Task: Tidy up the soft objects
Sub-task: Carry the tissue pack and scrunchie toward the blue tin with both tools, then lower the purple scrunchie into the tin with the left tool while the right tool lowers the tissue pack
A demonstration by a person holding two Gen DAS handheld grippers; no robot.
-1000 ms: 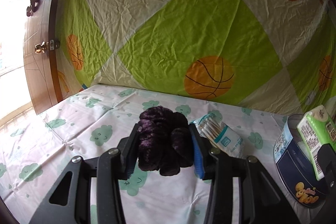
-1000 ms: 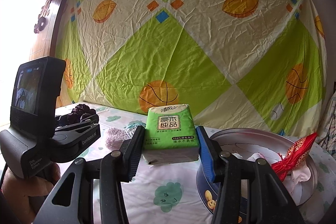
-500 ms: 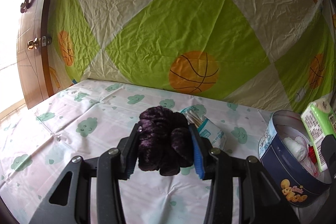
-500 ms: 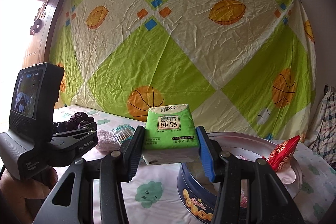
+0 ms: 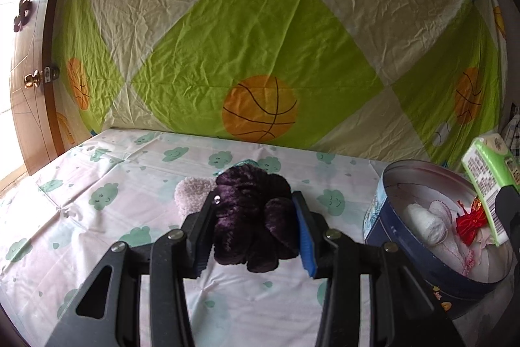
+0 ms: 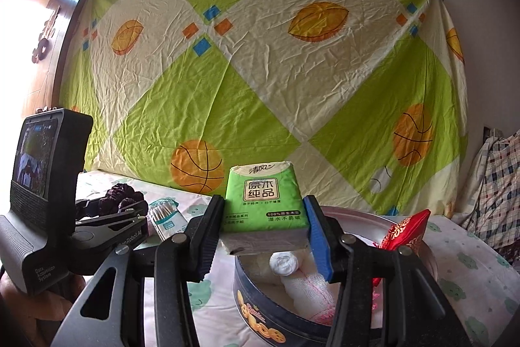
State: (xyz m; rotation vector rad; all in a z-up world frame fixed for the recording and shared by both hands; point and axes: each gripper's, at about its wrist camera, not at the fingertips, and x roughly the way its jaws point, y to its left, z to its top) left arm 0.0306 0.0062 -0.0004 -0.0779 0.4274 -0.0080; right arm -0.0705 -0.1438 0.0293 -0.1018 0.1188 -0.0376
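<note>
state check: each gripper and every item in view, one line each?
left gripper: shut on purple scrunchie
purple scrunchie: held clear of the bed
right gripper: shut on green tissue pack
green tissue pack: held upright above the tin
round tin: open, lidless, partly filled
white roll: lying in tin
red pouch: leaning on tin's far rim
cotton swab pack: lying on bed

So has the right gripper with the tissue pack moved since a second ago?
Yes. The right gripper, shut on the tissue pack, has shifted right, from beside the round tin to over it.
</note>
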